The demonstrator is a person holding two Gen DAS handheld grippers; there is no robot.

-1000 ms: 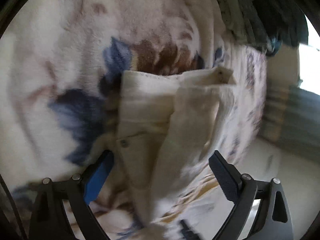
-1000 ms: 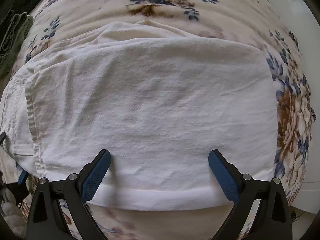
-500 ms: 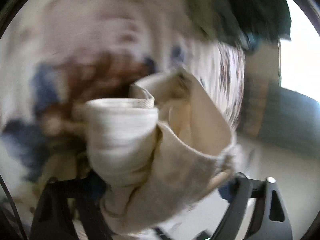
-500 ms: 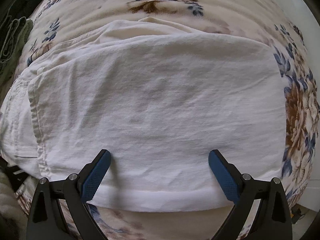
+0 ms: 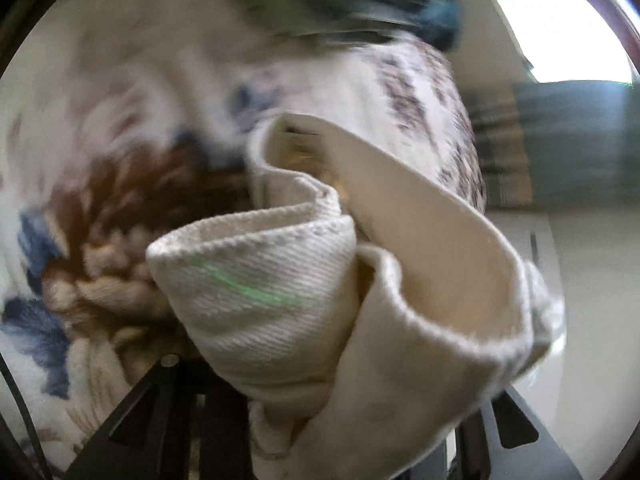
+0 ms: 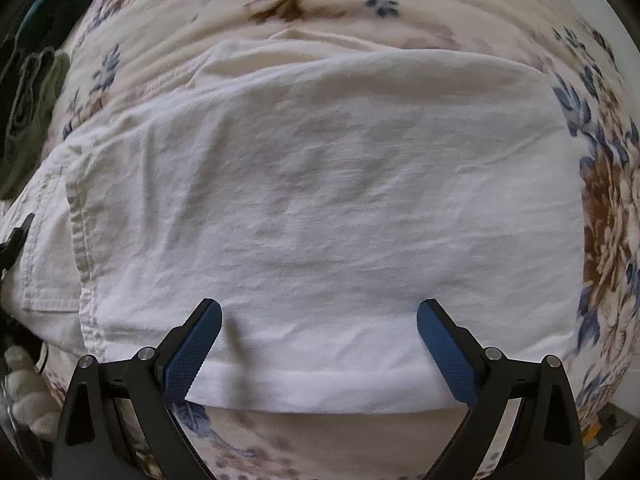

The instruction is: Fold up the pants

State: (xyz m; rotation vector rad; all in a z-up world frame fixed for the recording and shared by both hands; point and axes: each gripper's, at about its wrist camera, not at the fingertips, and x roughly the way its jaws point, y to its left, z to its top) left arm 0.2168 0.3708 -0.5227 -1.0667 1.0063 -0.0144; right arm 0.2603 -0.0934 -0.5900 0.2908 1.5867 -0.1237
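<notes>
The pants (image 6: 320, 208) are off-white woven cotton, lying mostly flat and folded on the floral bedspread (image 6: 320, 4). In the right wrist view they fill the middle of the picture as a broad, lightly creased panel. A stitched hem runs along the panel's 6 o'clock edge, and a seamed edge with a patch pocket sits toward 9 o'clock. A second layer peeks out from under the panel at 12 o'clock. In the left wrist view one end of the pants (image 5: 360, 280) is bunched and lifted off the bed. Its thick twill band curls into loops from the centre toward 4 o'clock, and its edges are blurred.
</notes>
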